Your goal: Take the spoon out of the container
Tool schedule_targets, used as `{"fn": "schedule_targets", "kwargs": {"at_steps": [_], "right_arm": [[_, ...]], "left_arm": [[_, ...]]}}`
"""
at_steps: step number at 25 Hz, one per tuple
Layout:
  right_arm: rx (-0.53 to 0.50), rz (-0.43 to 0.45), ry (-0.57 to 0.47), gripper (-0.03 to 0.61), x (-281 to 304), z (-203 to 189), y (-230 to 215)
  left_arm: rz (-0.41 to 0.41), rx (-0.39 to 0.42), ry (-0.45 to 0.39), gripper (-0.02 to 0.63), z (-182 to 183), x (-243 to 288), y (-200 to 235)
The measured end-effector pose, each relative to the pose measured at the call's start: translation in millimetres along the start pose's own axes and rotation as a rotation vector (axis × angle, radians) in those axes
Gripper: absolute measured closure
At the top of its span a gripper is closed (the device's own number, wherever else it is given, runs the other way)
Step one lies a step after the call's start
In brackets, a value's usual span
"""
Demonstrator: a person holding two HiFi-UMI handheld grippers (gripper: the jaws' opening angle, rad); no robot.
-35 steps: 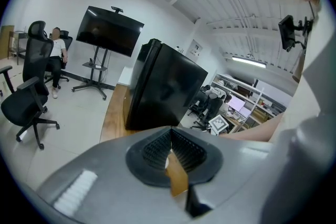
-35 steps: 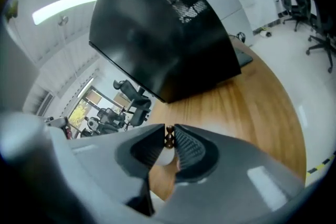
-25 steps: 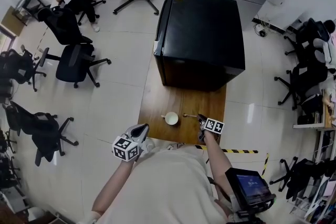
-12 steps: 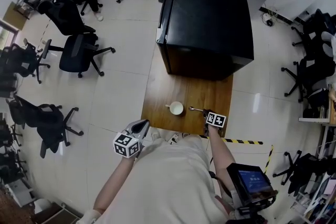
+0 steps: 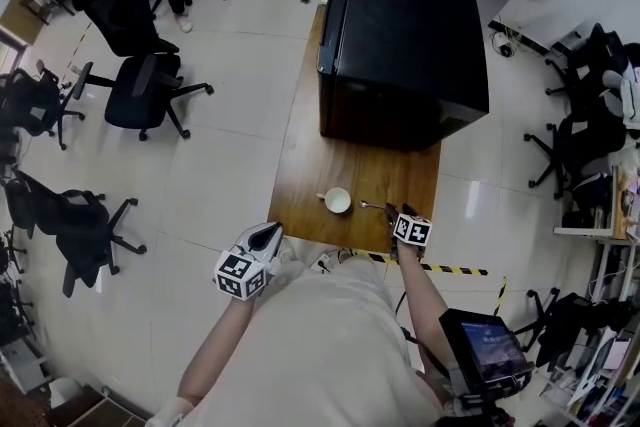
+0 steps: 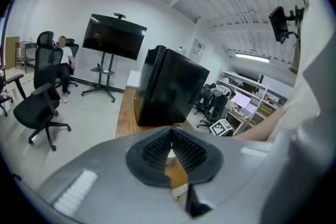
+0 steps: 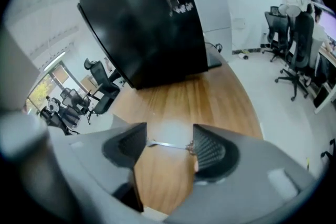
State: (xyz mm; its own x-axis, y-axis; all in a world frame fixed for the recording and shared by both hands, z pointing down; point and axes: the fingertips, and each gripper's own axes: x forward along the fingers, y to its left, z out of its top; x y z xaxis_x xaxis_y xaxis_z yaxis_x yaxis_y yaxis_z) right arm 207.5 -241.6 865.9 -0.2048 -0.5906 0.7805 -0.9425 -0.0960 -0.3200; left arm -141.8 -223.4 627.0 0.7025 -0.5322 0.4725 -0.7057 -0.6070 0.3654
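The room was an open office with a pale tiled floor and black office chairs (image 5: 140, 100) scattered about. A narrow wooden table (image 5: 300, 185) carried a white cup (image 5: 338, 201), and a big black cabinet (image 5: 405, 45) stood on the table beyond the cup.

The spoon (image 5: 372, 206) was no longer in the cup. It lay flat on the wood just to the cup's right, apart from its rim, so the removal looked essentially done. It appeared to be a small metal teaspoon, probably light, stiff and smooth, and likely to slide or pivot under a careless pinch. Lying flat with its thin handle against the tabletop, it offered little to catch. The middle of the handle, taken across its width, looked the soundest place to grip.

The right gripper (image 5: 393, 213) hung on the side of the spoon away from the cup, angled down at the table. Its jaws had just been opening and stood spread wide. In the right gripper view the spoon lay across the gap between them on the wood, with neither pad pressing on it. Whether one end brushed a pad could not be told.

The left gripper (image 5: 265, 236) sat off the table's near edge, well apart from the cup. Its jaws were pressed together on nothing.
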Motion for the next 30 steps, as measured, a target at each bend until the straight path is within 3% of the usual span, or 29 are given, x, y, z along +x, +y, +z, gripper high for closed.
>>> {"fn": "schedule_targets", "kwargs": {"at_steps": [7,12,18,25,30], "right_arm": [[-0.163,0.054,-0.238,0.566,-111.1,88.3,94.0],[-0.332,0.015,-0.351,0.574,-172.6,113.4,171.1],[-0.499,-0.020,-0.374,0.574,-219.7,105.2,238.6],[-0.525,0.023,-0.377,0.558,-242.5,113.3,258.8],[-0.543,0.114,-0.362,0.530,-256.2,89.7,266.9]], "left_arm": [[-0.106,-0.063,-0.087,0.614,9.4,-22.4,11.5],[-0.195,-0.003,-0.086,0.614,-7.8,-33.9,32.3],[-0.273,0.056,-0.004,0.614,-38.6,-46.9,46.5],[-0.283,0.129,-0.001,0.614,-30.0,-59.6,14.6],[-0.251,0.143,-0.019,0.614,-30.9,-74.2,-23.4]]}}
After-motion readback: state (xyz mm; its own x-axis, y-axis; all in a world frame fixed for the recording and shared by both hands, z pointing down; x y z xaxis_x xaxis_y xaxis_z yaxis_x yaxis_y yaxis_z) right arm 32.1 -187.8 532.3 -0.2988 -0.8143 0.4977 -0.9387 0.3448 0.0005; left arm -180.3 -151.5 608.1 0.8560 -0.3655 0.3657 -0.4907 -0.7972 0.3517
